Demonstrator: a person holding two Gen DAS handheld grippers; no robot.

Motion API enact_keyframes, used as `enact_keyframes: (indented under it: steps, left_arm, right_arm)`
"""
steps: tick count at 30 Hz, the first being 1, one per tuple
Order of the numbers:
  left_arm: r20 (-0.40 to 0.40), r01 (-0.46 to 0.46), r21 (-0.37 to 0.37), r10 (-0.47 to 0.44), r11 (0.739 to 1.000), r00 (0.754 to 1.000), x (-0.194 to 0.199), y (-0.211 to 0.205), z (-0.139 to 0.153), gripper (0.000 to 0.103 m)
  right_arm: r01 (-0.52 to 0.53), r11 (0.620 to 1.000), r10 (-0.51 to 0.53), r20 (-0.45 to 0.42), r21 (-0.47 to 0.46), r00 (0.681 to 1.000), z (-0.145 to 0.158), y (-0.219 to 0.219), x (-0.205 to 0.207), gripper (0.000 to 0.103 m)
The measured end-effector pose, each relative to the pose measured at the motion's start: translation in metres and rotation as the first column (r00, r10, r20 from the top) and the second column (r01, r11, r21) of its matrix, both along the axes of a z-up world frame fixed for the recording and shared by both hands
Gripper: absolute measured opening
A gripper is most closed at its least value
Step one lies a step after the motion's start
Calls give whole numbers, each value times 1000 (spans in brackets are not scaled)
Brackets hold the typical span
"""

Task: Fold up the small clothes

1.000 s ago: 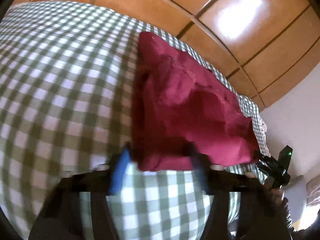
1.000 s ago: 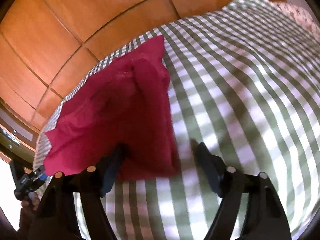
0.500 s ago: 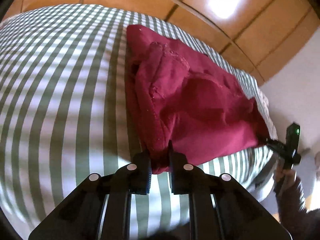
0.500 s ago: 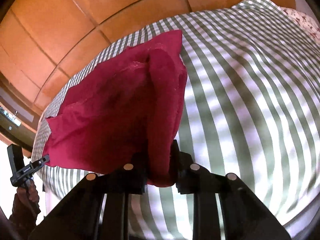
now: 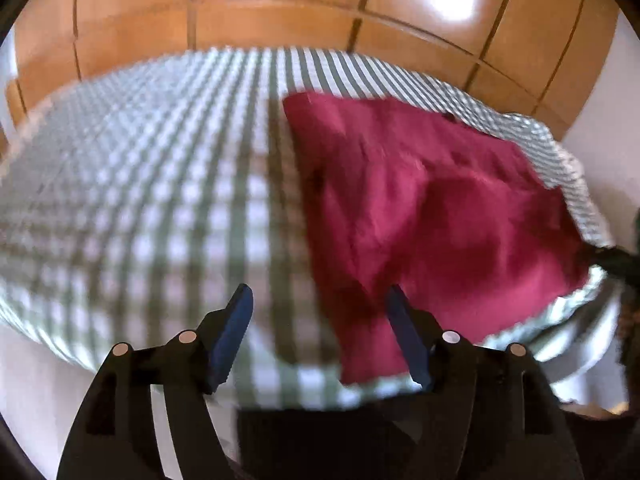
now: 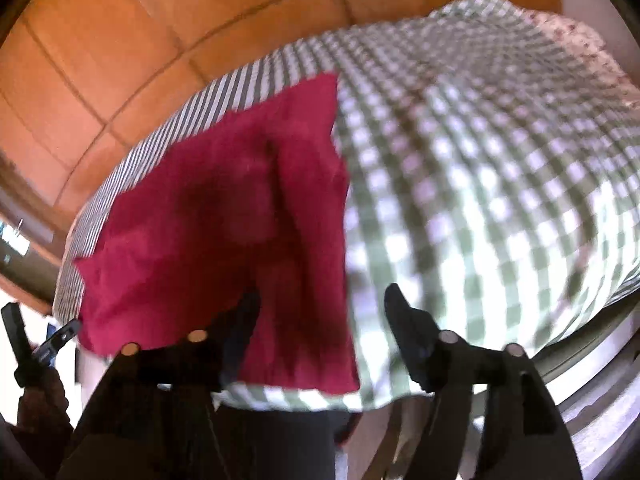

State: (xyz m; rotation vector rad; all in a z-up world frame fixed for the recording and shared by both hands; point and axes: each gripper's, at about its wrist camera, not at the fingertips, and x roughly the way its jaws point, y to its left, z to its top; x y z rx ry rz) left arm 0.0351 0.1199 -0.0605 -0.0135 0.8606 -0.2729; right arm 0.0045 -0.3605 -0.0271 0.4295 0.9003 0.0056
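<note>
Both claws, left and right, just opened wide, releasing the red garment

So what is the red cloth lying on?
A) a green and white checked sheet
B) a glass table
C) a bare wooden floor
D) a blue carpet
A: the red cloth lies spread on the green and white checked sheet, and the wooden panels stand behind it, not under it.
</note>
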Motion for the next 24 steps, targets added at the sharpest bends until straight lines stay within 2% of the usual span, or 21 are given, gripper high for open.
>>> enact_keyframes:
  steps: [1, 2, 4, 7, 11, 14, 20, 24]
  left_arm:
    - [21, -10, 34, 10, 999, 1000, 3, -2, 4, 73]
    - [39, -19, 59, 17, 998, 999, 6, -3, 7, 80]
    - [84, -64, 140, 53, 988, 995, 12, -8, 12, 82]
    - [91, -112, 198, 95, 974, 991, 22, -14, 15, 88]
    - [91, -135, 219, 117, 966, 989, 26, -15, 13, 91]
    - [92, -156, 237, 138, 959, 986, 30, -14, 10, 94]
    - [85, -177, 231, 161, 957, 983, 28, -15, 5, 95]
    - [96, -190, 222, 173, 956, 980, 26, -12, 3, 95]
  right_arm:
    - [7, 1000, -7, 22, -4, 1000, 4, 2, 1, 87]
    - [10, 1000, -9, 47, -10, 999, 9, 7, 4, 89]
    - [-26, 999, 27, 64, -22, 998, 14, 21, 13, 89]
    - [-99, 994, 101, 61, -41, 993, 13, 47, 25, 90]
    - [-177, 978, 179, 10, -115, 984, -4, 79, 36, 93]
    - [-191, 970, 184, -57, -149, 981, -26, 87, 41, 100]
    - [-188, 965, 185, -32, -182, 982, -36, 90, 35, 101]
    - [-203, 957, 194, -60, -207, 979, -35, 93, 38, 101]
